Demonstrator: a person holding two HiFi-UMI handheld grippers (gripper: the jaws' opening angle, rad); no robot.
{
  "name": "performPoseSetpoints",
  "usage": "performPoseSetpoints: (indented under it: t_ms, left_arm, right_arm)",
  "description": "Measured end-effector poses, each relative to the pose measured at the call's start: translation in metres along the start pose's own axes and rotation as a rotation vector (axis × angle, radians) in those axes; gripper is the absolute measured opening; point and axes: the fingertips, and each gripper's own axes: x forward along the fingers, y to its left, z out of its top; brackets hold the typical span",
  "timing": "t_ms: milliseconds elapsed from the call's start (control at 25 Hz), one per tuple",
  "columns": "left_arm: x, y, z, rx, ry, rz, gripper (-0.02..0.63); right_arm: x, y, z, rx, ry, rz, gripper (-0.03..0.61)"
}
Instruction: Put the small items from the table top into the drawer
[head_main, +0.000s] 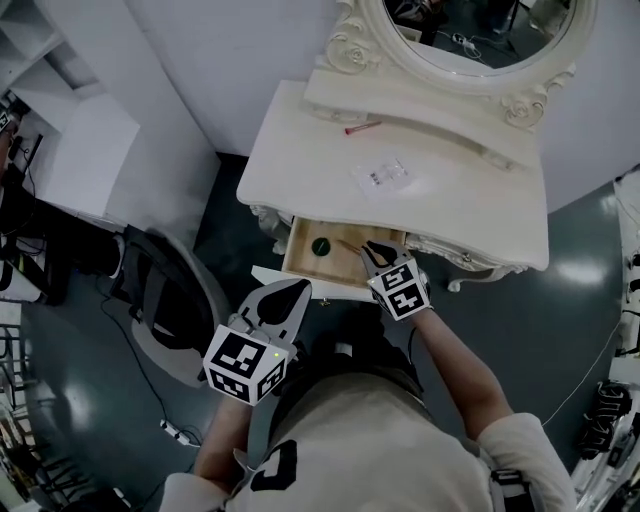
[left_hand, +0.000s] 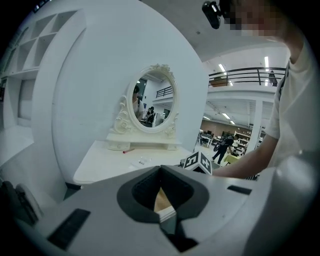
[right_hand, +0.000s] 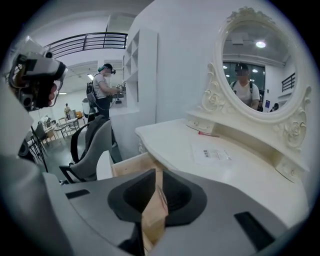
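Observation:
On the white vanity table (head_main: 300, 150) a thin red stick (head_main: 362, 127) lies near the mirror base, and a clear packet (head_main: 382, 175) lies mid-top. Below the top, the wooden drawer (head_main: 300, 268) stands pulled out, with a dark round item (head_main: 320, 245) and a thin stick (head_main: 349, 245) inside. My right gripper (head_main: 370, 248) hangs over the drawer's right part, jaws shut, nothing seen between them. My left gripper (head_main: 297, 288) is at the drawer's front edge, jaws together and empty. The right gripper view shows the red stick (right_hand: 208, 134) and the packet (right_hand: 212, 154) beyond the jaws.
An oval mirror (head_main: 480, 30) in a carved frame stands at the back of the table. A grey chair (head_main: 165, 300) is left of the drawer, and white shelving (head_main: 70, 150) further left. Cables and a power strip (head_main: 175, 432) lie on the dark floor.

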Motion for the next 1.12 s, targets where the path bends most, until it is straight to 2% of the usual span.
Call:
performPoseSetpoints:
  t_ms: [240, 600, 1120]
  left_arm:
    - [0.006, -0.009, 0.004, 0.022, 0.001, -0.034, 0.057]
    - [0.030, -0.027, 0.009, 0.035, 0.022, -0.093, 0.057]
    - [0.103, -0.035, 0.025, 0.011, 0.090, -0.100, 0.057]
  right_arm:
    - [-0.018, -0.022, -0.003, 0.044, -0.015, -0.056, 0.037]
    - [-0.030, -0.054, -0.012, 0.184, -0.022, -0.067, 0.038]
    - [-0.007, -0.161, -0.008, 0.375, -0.039, -0.036, 0.038]
